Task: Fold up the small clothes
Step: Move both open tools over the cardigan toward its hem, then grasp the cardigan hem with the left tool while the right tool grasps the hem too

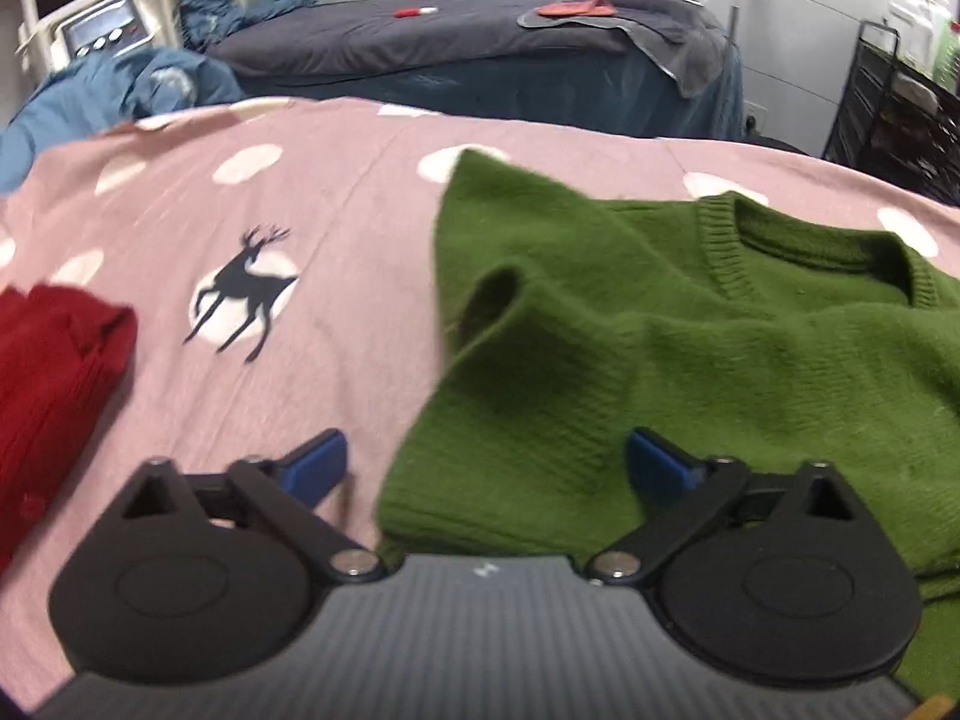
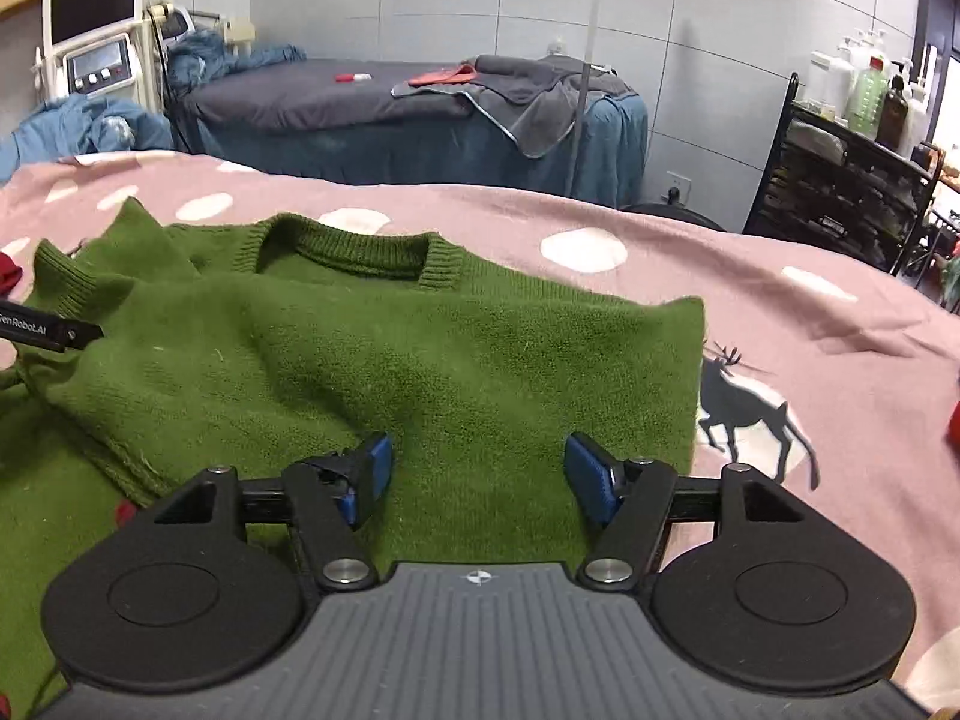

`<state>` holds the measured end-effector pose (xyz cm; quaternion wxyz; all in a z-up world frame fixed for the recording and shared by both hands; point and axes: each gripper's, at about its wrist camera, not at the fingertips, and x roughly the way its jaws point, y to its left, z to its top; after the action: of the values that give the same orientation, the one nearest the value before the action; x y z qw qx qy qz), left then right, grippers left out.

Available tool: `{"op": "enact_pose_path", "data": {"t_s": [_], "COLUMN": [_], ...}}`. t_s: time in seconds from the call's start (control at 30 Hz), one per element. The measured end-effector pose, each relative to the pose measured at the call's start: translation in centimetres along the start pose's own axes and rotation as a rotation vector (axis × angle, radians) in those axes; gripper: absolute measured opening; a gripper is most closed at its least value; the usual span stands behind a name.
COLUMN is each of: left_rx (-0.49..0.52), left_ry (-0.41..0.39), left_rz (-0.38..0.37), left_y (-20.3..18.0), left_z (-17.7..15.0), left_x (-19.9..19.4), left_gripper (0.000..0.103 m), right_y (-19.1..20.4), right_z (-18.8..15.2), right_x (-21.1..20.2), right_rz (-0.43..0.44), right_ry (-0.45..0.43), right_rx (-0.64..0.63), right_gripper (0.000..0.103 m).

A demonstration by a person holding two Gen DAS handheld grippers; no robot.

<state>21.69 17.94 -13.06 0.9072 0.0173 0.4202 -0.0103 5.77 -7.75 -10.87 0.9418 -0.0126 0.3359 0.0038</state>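
Observation:
A green knitted sweater lies on the pink spotted blanket, collar toward the far side, its upper part folded over. My left gripper hovers over the sweater's left edge, jaws wide apart, nothing pinched between the blue pads. In the right wrist view the same sweater fills the middle and left. My right gripper stands open above its right half, pads clear of the knit. A sliver of the other gripper's finger shows at the left edge. A dark red garment lies folded at the left.
The blanket carries white dots and a deer print. Behind it stands a dark-covered bed with grey towels and a red item. A machine with a screen stands at the back left, a black shelf with bottles at the right.

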Motion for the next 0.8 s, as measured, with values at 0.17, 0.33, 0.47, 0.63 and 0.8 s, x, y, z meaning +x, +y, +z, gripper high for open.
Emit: {"op": "enact_pose_path", "data": {"t_s": [0.17, 0.33, 0.47, 0.63, 0.8], "left_rx": [0.032, 0.07, 0.06, -0.028, -0.044], "left_ry": [-0.027, -0.055, -0.069, -0.028, 0.035], "left_rz": [0.001, -0.028, -0.068, -0.156, -0.217], "left_y": [1.0, 2.6, 5.3, 9.5, 12.2], "left_z": [-0.7, -1.8, -5.4, -9.9, -13.3], "left_x": [-1.7, -6.0, -9.9, -13.5, -15.3], "left_gripper": [0.103, 0.103, 0.103, 0.094, 0.072], "right_y": [0.4, 0.4, 1.1, 1.9, 0.3], "right_z": [-0.2, -0.1, -1.8, -5.0, -7.3], "right_x": [0.1, -2.5, -6.9, -12.2, -15.6], "right_rz": [-0.005, 0.028, 0.088, 0.107, 0.117], "right_ry": [-0.004, -0.073, -0.103, -0.1, -0.044], "right_rx": [-0.021, 0.056, 0.047, -0.045, 0.029], "right_gripper": [0.103, 0.103, 0.103, 0.103, 0.103]}}
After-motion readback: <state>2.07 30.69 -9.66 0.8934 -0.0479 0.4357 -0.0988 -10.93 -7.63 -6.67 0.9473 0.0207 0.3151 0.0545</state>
